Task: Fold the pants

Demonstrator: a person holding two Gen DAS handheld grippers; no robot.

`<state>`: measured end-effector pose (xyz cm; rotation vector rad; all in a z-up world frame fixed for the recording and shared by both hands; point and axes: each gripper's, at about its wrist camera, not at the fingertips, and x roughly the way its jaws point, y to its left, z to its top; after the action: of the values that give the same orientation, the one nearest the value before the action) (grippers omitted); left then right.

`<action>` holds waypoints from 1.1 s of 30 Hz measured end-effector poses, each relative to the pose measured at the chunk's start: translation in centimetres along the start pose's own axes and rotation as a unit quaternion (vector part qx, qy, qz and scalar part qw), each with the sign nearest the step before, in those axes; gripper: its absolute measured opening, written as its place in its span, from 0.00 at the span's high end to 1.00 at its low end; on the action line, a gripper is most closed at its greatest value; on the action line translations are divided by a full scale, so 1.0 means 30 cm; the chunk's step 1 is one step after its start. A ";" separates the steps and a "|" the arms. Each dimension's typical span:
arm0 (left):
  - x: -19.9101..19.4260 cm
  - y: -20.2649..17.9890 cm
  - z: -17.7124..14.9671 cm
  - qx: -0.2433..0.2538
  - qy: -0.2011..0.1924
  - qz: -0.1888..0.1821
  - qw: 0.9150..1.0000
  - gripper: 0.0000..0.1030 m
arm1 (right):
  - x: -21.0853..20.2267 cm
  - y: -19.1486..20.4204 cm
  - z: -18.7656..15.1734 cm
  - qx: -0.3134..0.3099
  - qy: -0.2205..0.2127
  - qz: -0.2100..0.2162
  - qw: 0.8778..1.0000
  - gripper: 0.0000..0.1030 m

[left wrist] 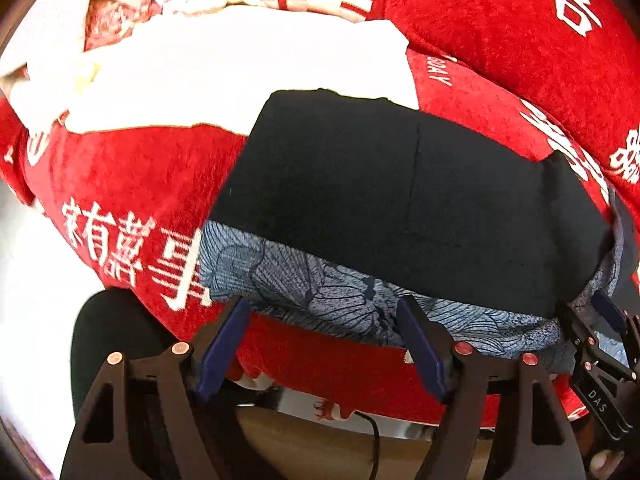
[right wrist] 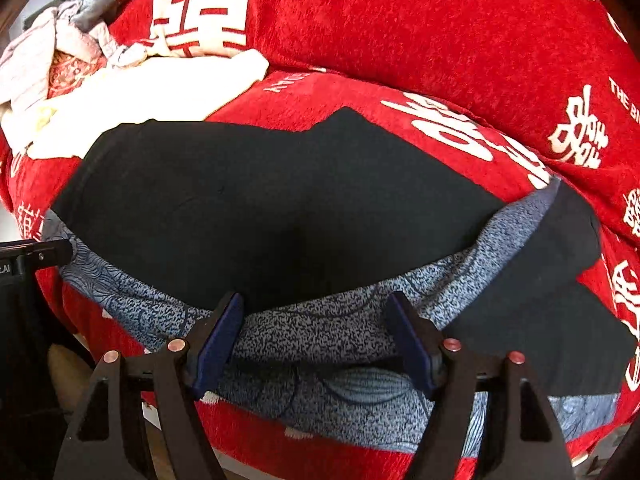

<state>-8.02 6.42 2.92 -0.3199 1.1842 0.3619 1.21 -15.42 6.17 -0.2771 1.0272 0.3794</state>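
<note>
The pants [left wrist: 400, 200] lie folded on a red sofa cushion: a black layer on top, a blue-grey patterned layer [left wrist: 320, 288] showing along the near edge. They also show in the right wrist view [right wrist: 260, 208], with the patterned band [right wrist: 320, 328] nearest me. My left gripper [left wrist: 324, 312] is open, its blue pads just short of the near left edge of the pants. My right gripper [right wrist: 316, 308] is open, its pads either side of the patterned band at the near edge. The right gripper also shows in the left wrist view [left wrist: 592, 320].
A red cushion cover with white characters [left wrist: 128, 184] covers the seat, and a red back cushion [right wrist: 400, 32] rises behind. A white garment [left wrist: 240, 64] and a heap of pale clothes [right wrist: 60, 52] lie at the back left. The sofa's front edge [left wrist: 320, 384] is just below the pants.
</note>
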 end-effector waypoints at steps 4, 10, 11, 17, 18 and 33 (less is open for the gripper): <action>-0.060 -0.056 0.013 0.025 -0.030 0.003 0.999 0.25 | -0.012 0.004 -0.016 0.017 -0.003 -0.007 1.000 0.25; -0.060 -0.194 0.104 0.044 -0.022 -0.068 0.996 0.25 | -0.037 0.028 -0.072 0.001 -0.002 -0.018 1.000 0.21; -0.055 -0.223 0.107 0.056 -0.024 -0.072 0.996 0.25 | -0.045 0.024 -0.079 0.000 0.002 -0.015 1.000 0.21; 0.068 -0.353 0.058 0.131 0.014 -0.024 0.991 0.23 | -0.157 -0.194 -0.088 0.097 -0.020 -0.018 0.995 0.21; 0.063 -0.351 0.034 0.139 -0.004 -0.012 0.990 0.15 | -0.166 -0.251 -0.075 0.117 -0.024 -0.024 0.993 0.20; 0.017 -0.311 -0.075 0.158 0.001 -0.008 0.987 0.02 | 0.318 -0.839 0.337 0.234 0.216 -0.164 0.934 0.19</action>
<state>-5.66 -2.86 2.15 -0.0529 1.2198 0.1557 24.32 -32.41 4.04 -0.0944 1.4394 -0.2474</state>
